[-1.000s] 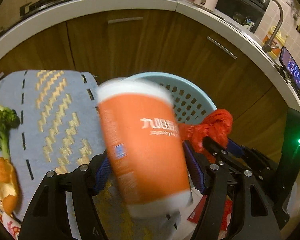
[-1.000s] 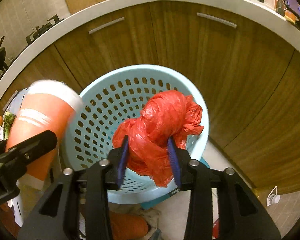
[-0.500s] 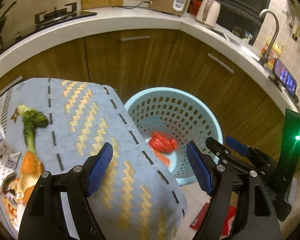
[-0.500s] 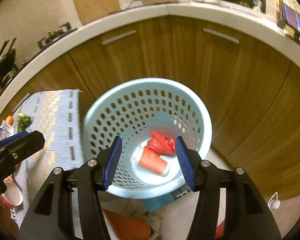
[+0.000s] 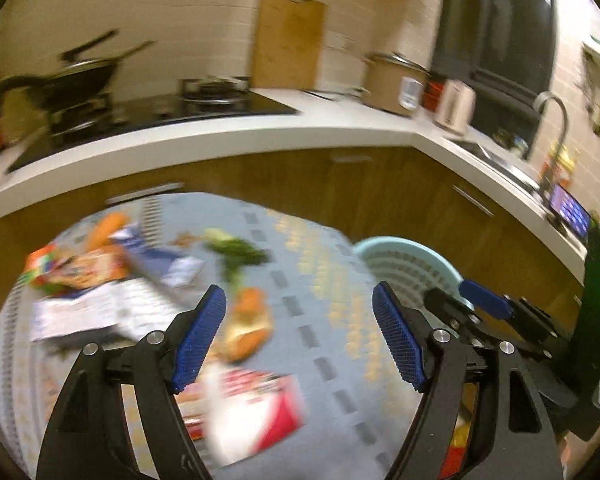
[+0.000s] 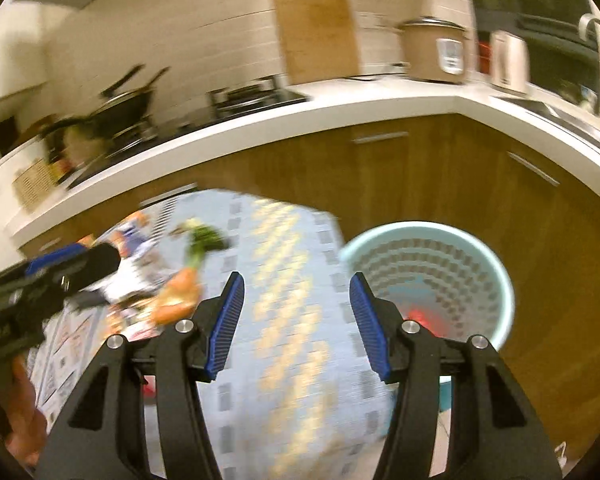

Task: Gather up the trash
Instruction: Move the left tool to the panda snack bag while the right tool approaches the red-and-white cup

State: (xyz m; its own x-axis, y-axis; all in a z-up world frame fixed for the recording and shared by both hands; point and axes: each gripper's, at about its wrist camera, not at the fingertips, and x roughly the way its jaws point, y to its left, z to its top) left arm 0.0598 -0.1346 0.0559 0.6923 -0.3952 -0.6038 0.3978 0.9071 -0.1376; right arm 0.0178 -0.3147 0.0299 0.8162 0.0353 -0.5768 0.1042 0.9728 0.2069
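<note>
Both frames are motion-blurred. My left gripper point(image 5: 300, 336) is open and empty above a table with a grey-blue cloth point(image 5: 332, 320). Trash lies on the cloth: an orange peel point(image 5: 248, 320), a green broccoli stalk point(image 5: 236, 252), a red and white wrapper point(image 5: 256, 412), white leaflets point(image 5: 88, 312) and colourful packets point(image 5: 76, 268). My right gripper point(image 6: 296, 320) is open and empty over the cloth's right edge point(image 6: 292, 300). The light blue perforated basket point(image 6: 452, 276) stands on the floor to the right, with something red point(image 6: 420, 314) inside. The basket also shows in the left wrist view point(image 5: 408, 264).
Wooden cabinets point(image 6: 380, 176) under a white counter point(image 6: 340, 108) curve behind the table and basket. On the counter stand a stove with a pan point(image 5: 80, 76), a cutting board point(image 5: 288, 40), a rice cooker point(image 5: 392, 84) and a kettle point(image 5: 456, 108). My right gripper shows at the left wrist view's right point(image 5: 496, 312).
The orange cup and red bag left my grippers and dropped into the basket. Both grippers opened, then swung up and left from the basket toward the table.
</note>
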